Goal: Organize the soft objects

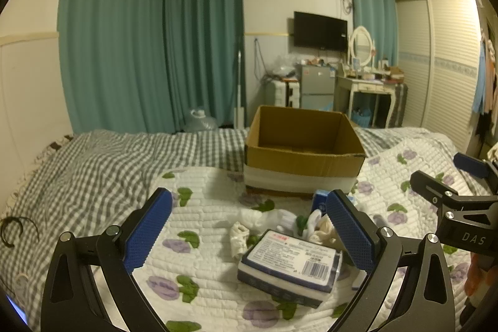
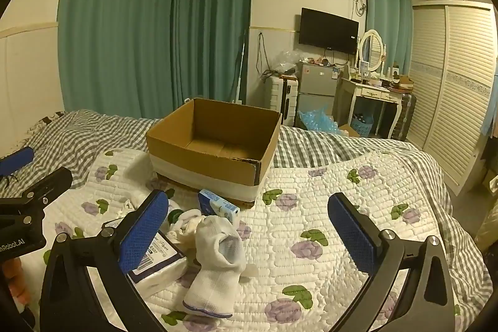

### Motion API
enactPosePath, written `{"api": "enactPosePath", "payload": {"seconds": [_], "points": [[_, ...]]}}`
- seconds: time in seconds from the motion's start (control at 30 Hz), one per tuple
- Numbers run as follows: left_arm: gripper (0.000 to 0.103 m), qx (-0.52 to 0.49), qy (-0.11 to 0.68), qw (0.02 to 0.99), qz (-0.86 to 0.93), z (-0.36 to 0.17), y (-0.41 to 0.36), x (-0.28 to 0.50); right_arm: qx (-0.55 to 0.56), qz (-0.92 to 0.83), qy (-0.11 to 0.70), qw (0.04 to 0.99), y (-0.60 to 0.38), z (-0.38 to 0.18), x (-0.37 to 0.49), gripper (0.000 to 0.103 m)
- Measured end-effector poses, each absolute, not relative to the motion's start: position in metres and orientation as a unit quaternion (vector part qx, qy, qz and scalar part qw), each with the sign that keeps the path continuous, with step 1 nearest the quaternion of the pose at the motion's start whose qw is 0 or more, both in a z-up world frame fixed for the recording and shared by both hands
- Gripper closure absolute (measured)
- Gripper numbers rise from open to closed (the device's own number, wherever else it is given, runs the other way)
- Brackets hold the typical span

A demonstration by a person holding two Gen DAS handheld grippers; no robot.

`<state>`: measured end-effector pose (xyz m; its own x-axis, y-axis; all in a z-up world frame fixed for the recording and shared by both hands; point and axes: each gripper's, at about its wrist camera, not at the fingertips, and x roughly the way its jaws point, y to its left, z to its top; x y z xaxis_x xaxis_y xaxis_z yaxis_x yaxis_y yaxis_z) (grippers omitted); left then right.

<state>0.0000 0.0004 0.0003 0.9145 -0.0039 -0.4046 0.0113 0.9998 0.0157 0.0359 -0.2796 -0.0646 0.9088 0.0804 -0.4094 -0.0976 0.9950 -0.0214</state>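
Observation:
An open, empty cardboard box [image 1: 303, 145] stands on the bed; it also shows in the right wrist view [image 2: 214, 145]. In front of it lie a tissue pack [image 1: 291, 265], white socks [image 1: 274, 218] and a small blue carton [image 1: 320, 199]. My left gripper [image 1: 249, 234] is open and empty, low over the tissue pack. In the right wrist view a white sock [image 2: 218, 263] lies between the fingers of my open, empty right gripper [image 2: 249, 234], beside the tissue pack [image 2: 158, 265] and the blue carton [image 2: 218, 204].
A white floral quilt [image 2: 326, 223] covers the near bed, with a grey checked sheet [image 1: 102, 161] behind and to the left. A dresser [image 2: 376, 95], small fridge [image 2: 317, 86] and wardrobe [image 2: 451, 83] stand beyond the bed.

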Motion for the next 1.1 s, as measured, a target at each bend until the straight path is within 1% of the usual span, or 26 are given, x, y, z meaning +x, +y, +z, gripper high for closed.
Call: {"api": "enactPosePath", "payload": {"seconds": [1.1], "points": [[0.002,0.008,0.209,0.978,-0.003,-0.0049,0.0005,0.0026,-0.019,0.049,0.211,0.976,-0.2783,-0.0666,0.0355,0.000]]}}
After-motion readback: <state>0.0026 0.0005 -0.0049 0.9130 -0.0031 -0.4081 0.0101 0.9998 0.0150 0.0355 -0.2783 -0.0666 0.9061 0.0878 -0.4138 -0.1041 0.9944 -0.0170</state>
